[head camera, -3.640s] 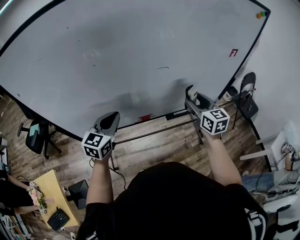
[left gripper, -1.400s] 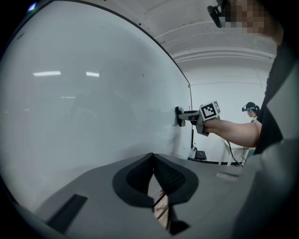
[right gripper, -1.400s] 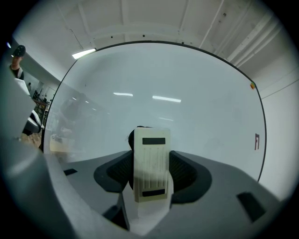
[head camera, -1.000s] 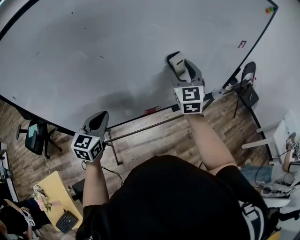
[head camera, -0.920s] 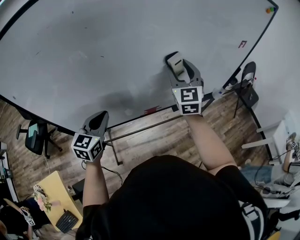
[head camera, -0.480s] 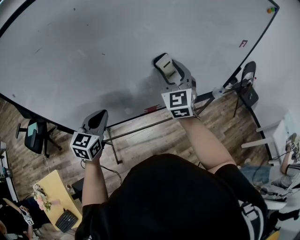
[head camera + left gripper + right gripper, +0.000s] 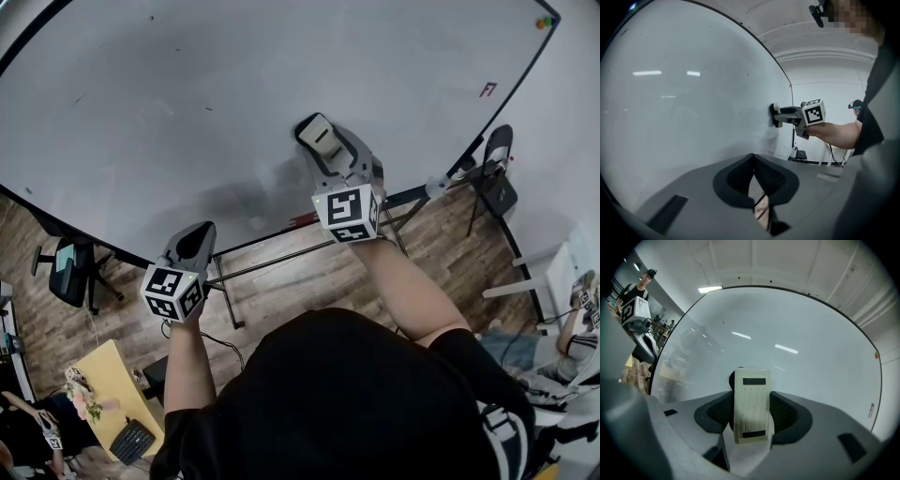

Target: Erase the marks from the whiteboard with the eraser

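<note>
Right gripper (image 7: 317,141) pinches eraser (image 7: 751,404) on open whiteboard (image 7: 187,94); left gripper (image 7: 199,234) jaws together near edge

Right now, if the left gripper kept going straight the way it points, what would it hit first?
Probably the large white whiteboard, on bare surface; the left gripper has shut, empty fingers aimed at it. Depth is unclear.

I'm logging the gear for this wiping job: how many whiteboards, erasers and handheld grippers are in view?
large white whiteboard: 1
cream rectangular eraser: 1
grey handheld grippers: 2, the left gripper and the right gripper
Total: 4
</note>
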